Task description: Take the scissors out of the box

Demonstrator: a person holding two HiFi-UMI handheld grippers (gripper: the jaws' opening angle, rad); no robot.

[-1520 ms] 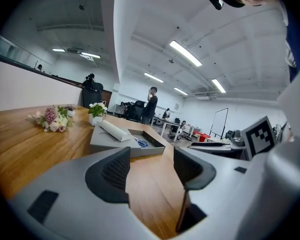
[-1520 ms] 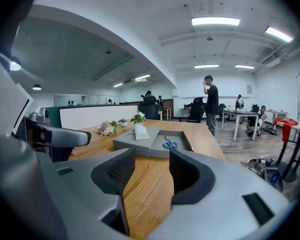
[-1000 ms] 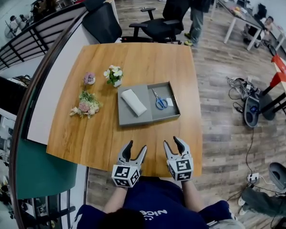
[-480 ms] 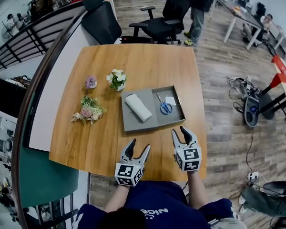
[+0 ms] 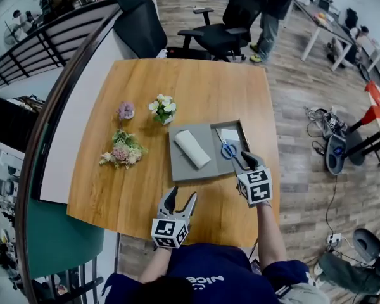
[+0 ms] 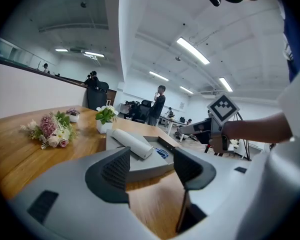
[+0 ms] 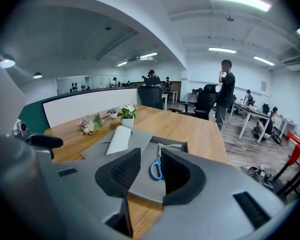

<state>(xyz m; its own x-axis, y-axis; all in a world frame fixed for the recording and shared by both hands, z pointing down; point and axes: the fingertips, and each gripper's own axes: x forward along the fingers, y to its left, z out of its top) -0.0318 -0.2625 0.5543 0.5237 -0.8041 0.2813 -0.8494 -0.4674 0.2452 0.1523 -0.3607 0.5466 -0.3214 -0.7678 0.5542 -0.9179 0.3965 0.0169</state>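
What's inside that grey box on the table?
The box holds blue-handled scissors and a small white item in its right compartment, a white roll on its left half. The right gripper covers its near corner.

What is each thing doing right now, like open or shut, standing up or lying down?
scissors, shut, lying flat in the box's right half.
box, open on top.
white roll, lying on the box's flat left half.
flower pot, upright.
bouquet, lying on its side.
left gripper, open, empty.
right gripper, open, jaws just been closing, nothing gripped, scissors ahead.
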